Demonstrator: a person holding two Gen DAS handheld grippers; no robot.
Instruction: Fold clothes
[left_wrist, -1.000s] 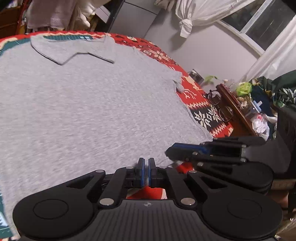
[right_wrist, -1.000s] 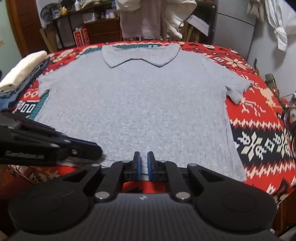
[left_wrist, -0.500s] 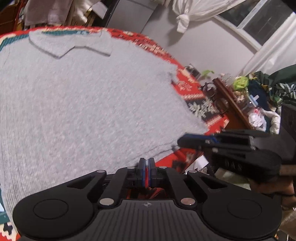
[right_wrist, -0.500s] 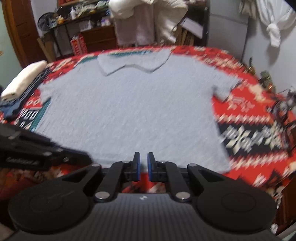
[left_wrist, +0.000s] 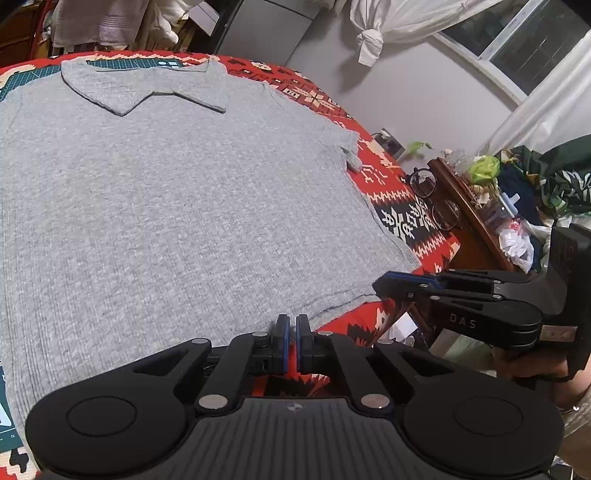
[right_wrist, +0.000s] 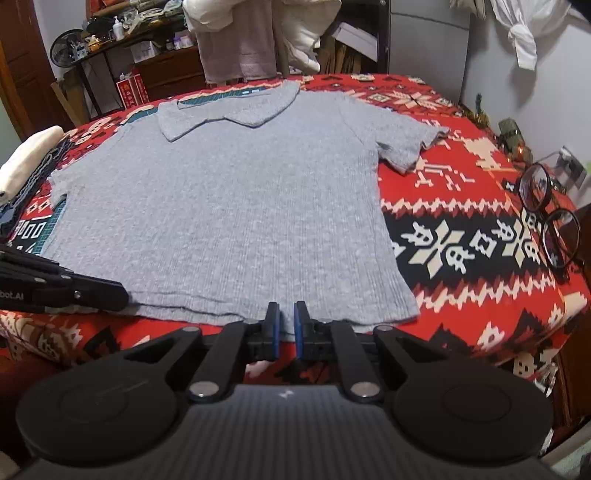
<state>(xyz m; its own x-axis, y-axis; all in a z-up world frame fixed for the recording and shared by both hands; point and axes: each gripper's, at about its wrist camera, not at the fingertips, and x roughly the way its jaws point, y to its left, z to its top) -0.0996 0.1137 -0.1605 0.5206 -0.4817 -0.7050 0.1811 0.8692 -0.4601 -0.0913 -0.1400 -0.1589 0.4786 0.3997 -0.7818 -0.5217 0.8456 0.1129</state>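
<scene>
We face a red patterned table (right_wrist: 461, 295) with a grey shirt (right_wrist: 229, 214) spread flat on it, collar (right_wrist: 229, 110) far from us, hem nearest. Our left gripper (left_wrist: 291, 347) hovers at the hem near its left end; its fingers sit almost together with a thin gap and nothing between them. Our right gripper (right_wrist: 284, 332) hangs over the hem toward the right corner, fingers a little apart, also holding nothing. Glasses (right_wrist: 546, 218) lie on the cloth well right of the shirt. We judge the risks thus: pinching only the top layer would split the hem, uneven lifts would skew the fold, and a wide sweep could knock the glasses.
</scene>
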